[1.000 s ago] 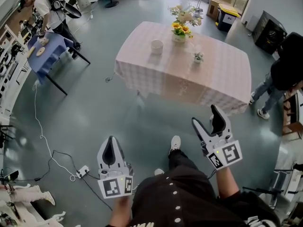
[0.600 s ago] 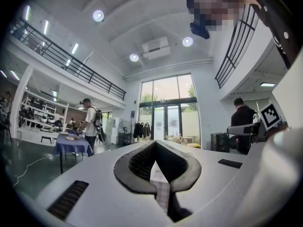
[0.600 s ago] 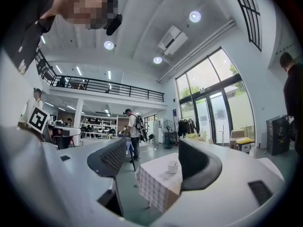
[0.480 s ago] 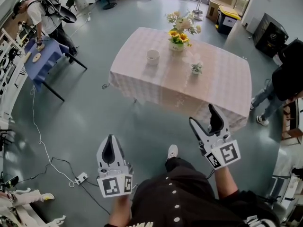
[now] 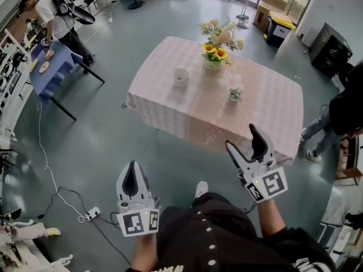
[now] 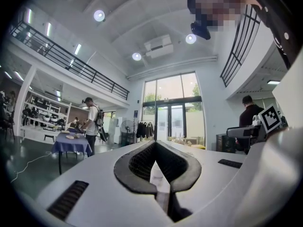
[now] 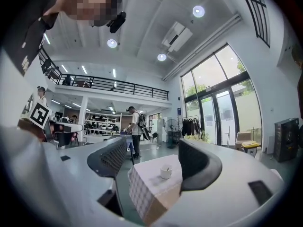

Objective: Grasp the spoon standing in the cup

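Observation:
A white cup [image 5: 181, 75] stands on the left part of a table with a pink checked cloth [image 5: 170, 103]; at this distance I cannot make out the spoon. In the right gripper view the cup [image 7: 165, 172] shows small between the jaws, far off. My left gripper [image 5: 132, 173] hangs over the floor near the person's body, jaws shut with nothing in them. My right gripper [image 5: 242, 139] is open and empty, just short of the table's near edge. The left gripper [image 6: 155, 144] points level across the room.
A vase of flowers [image 5: 214, 60] and a small potted plant [image 5: 234, 93] share the table. At far left a person [image 5: 57, 13] stands by a blue table [image 5: 54, 61]. Another person [image 5: 347, 103] stands at right. A cable and power strip [image 5: 91, 213] lie on the floor.
The table has drawn nearer and slid slightly left in the head view as the person walks toward it. Both grippers keep their pose, left shut, right open.

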A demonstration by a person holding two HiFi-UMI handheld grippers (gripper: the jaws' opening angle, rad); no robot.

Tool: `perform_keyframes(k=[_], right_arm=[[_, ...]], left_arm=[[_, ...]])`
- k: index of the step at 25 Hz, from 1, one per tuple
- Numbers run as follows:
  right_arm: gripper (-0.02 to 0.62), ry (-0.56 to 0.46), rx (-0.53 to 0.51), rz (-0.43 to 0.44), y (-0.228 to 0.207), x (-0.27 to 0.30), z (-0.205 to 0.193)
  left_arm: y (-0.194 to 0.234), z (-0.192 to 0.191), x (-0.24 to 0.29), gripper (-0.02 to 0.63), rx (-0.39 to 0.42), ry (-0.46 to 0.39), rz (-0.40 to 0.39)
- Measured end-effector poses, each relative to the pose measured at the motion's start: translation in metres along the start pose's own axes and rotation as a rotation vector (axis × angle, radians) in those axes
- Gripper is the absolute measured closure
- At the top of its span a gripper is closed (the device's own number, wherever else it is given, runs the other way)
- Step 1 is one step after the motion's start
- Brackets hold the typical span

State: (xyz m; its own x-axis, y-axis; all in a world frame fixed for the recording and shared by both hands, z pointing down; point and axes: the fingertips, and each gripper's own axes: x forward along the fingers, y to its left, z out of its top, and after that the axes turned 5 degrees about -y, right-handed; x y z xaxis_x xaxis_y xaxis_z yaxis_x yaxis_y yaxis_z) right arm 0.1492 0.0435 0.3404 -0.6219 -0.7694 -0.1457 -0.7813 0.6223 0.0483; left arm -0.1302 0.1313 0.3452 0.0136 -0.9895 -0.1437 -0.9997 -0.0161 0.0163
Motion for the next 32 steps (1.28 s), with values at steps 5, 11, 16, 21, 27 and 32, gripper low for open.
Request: perform_keyframes(k=[5,11,16,21,27,32], right_arm=[[0.268,0.015,-0.005,0.023,-0.021,0.01,-0.006],[0.268,0.036,-0.02,0.038,-0.039,0.024,-0.018],[0.269,0.036,-0.021,0.032,-0.055,0.04,-0.021],[0.269,0.036,-0.02,0.022,-0.068,0.065,-0.024],[0.27,0.04,-0.023,0.019,-0.081,0.102,-0.032],[0.269,0.044,-0.018,0.011,-0.094,0.142,-0.039]], left_arm=[[-0.013,-0.003,0.02,0.589,-0.002,0.004,0.007],[-0.017,-0.011,0.042,0.589,0.001,0.019,0.01],[-0.019,-0.017,0.066,0.589,-0.006,0.024,0.003],[-0.014,-0.02,0.098,0.589,-0.01,0.012,-0.012],[-0.002,-0.028,0.137,0.589,-0.018,0.015,-0.018],[0.016,-0.033,0.178,0.589,-0.023,0.016,-0.024]])
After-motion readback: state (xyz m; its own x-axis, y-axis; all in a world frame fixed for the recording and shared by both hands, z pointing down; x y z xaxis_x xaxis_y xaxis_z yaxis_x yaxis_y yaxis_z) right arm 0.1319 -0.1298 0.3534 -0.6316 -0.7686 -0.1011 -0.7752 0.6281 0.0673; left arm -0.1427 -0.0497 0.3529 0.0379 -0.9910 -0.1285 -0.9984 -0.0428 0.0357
